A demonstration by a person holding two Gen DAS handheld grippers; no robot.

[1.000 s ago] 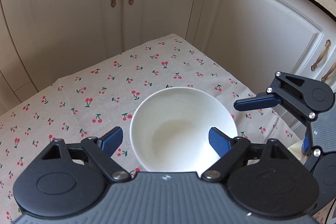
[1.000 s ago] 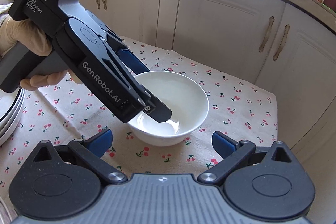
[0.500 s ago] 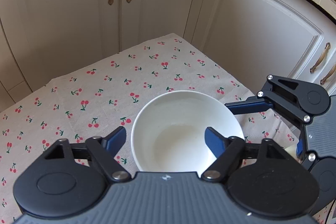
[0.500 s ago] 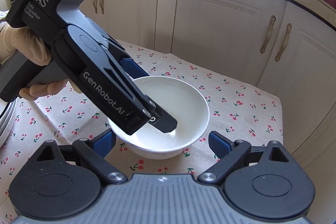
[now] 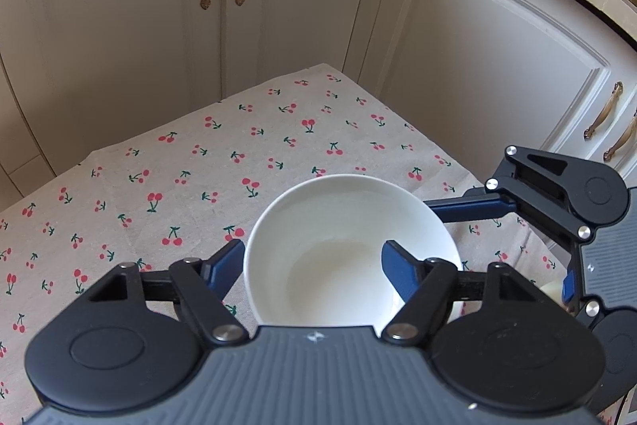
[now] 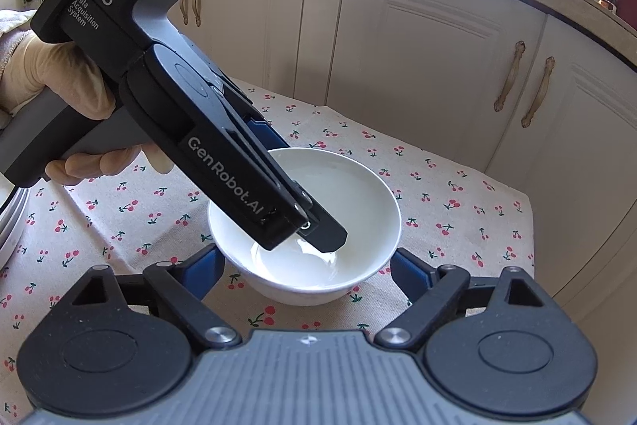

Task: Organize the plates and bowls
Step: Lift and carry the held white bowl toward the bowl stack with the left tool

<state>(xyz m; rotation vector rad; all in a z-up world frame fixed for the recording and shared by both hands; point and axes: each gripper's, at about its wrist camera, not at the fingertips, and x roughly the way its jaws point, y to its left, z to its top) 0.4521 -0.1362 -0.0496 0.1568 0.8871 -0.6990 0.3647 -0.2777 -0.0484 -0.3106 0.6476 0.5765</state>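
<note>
A white bowl point(image 5: 338, 226) point(image 6: 350, 194) stands empty on the cherry-print cloth point(image 5: 179, 166). My left gripper point(image 5: 312, 257) is shut on its wall. One blue finger point(image 5: 227, 261) lies against the outside of the rim and the other finger point(image 5: 398, 273) is inside the bowl. In the right wrist view a gloved hand point(image 6: 51, 82) holds that left gripper point(image 6: 296, 186) slanting down into the bowl. My right gripper point(image 6: 306, 269) has a finger on each side of the bowl. Its jaws are closing and the pads stand just off the bowl's sides.
The rim of a stack of plates point(image 6: 8, 222) shows at the far left of the right wrist view. White cabinet doors point(image 5: 458, 66) stand close behind the table's far edges. The cloth's corner point(image 5: 322, 66) marks the table's far end.
My left gripper's jaws have drawn in onto the bowl's wall. My right gripper's fingers have narrowed towards the bowl's sides. Both hands have barely moved.
</note>
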